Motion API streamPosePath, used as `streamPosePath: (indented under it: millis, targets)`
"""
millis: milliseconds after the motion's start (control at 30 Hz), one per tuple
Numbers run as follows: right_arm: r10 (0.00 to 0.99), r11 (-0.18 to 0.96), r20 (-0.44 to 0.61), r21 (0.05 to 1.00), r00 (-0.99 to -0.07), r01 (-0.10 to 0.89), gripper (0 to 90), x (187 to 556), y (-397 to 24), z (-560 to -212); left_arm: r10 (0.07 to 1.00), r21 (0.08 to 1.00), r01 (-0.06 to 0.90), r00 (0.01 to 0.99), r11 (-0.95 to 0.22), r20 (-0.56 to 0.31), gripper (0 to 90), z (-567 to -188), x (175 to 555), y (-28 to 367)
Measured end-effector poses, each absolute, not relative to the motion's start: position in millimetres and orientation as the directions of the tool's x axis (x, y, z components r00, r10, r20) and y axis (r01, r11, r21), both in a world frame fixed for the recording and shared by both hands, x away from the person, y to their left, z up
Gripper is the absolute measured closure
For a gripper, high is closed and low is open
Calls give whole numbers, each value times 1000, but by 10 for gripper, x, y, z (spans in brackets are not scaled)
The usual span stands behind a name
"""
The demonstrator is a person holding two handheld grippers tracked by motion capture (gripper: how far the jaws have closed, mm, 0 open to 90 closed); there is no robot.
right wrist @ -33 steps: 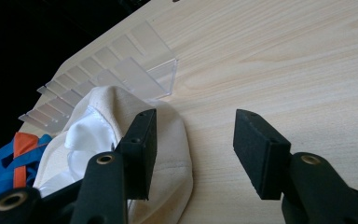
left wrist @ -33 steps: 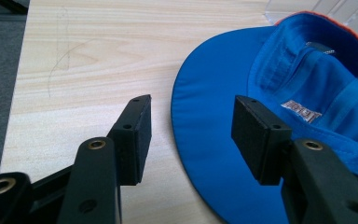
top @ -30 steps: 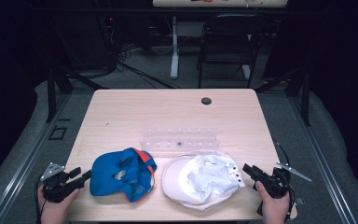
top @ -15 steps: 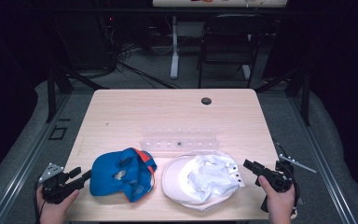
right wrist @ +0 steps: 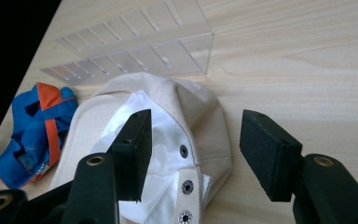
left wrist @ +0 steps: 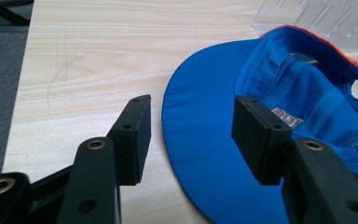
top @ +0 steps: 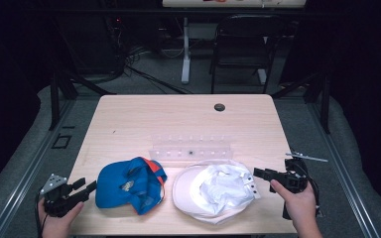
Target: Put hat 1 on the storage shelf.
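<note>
Rising off the table edge since the earlier frame, the right gripper [top: 259, 173] has just been opening its jaws wide with nothing gripped, the white cap [top: 213, 191] just ahead, the blue cap [top: 129, 183] beyond facing the wide, empty left gripper [top: 87, 187], the clear rack [top: 191, 148] farthest

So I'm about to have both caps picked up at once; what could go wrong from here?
The blue cap and white cap lie upside down, nearly touching, so lifting one may drag the other. The left gripper straddles only the thin brim edge, a grip that could slip. The clear rack sits just behind both and could get knocked.
</note>
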State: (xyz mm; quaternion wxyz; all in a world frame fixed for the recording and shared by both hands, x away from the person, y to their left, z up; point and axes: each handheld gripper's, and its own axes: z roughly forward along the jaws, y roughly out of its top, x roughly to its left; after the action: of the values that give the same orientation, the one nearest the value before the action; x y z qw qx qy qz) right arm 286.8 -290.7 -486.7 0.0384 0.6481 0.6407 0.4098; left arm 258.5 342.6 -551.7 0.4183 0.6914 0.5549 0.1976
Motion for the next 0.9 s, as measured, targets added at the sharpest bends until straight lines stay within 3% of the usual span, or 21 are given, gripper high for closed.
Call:
streamPosePath:
  millis: [267, 600, 900]
  targets:
    - [848, -135, 513, 457, -136, 879, 428, 2953, -2842, -4956, 936, 796, 605, 298, -34, -186, 480, -5517, 2585, 3436]
    - [851, -95, 511, 382, -124, 919, 423, 3056, -2806, -5114, 939, 799, 601, 295, -40, -175, 480, -5510, 2582, 3448]
    - [824, -81, 555, 311, -112, 947, 477, 3136, -2728, -5253, 940, 798, 601, 295, -43, -172, 480, -5510, 2591, 3453]
